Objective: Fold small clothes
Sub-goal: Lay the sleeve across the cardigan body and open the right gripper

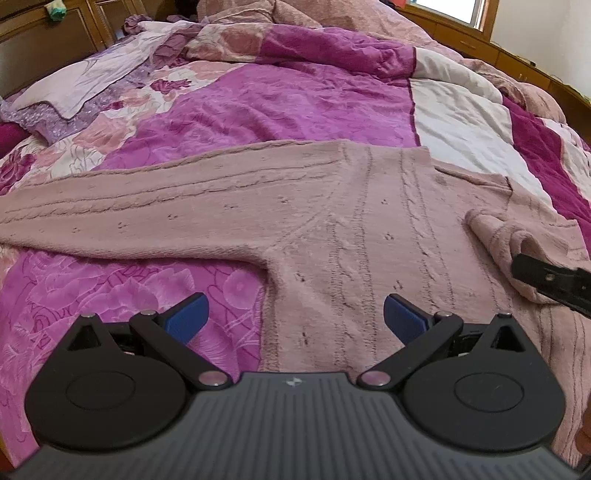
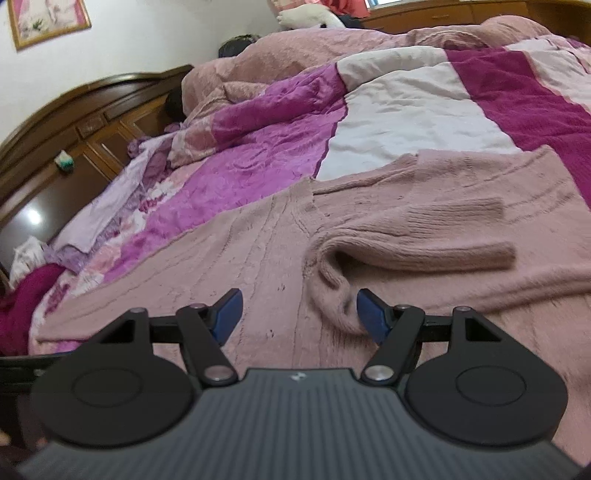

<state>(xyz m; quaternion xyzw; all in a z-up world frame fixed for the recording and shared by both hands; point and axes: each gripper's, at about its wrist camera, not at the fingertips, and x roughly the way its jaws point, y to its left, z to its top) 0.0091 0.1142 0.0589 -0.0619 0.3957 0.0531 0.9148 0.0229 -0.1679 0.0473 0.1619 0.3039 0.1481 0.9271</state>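
Observation:
A dusty-pink cable-knit sweater (image 1: 369, 229) lies flat on the bed. Its left sleeve (image 1: 129, 206) stretches out to the left. In the right wrist view the sweater (image 2: 258, 251) has its other sleeve (image 2: 417, 247) folded back across the body, the cuff pointing right. My left gripper (image 1: 296, 317) hovers open over the sweater's lower left side edge, nothing between its blue pads. My right gripper (image 2: 299, 314) is open just above the sweater body; the fold of the sleeve lies beside its right pad (image 2: 371, 314), not pinched. Its black finger (image 1: 550, 282) shows at the right edge of the left wrist view.
The bed carries a magenta, pink and white patchwork quilt (image 1: 280, 99). A lilac cloth (image 1: 70, 92) lies crumpled at the far left. A bulky pink blanket (image 2: 332, 55) is heaped at the far side. A dark wooden headboard (image 2: 74, 122) and a window (image 1: 450, 11) lie beyond.

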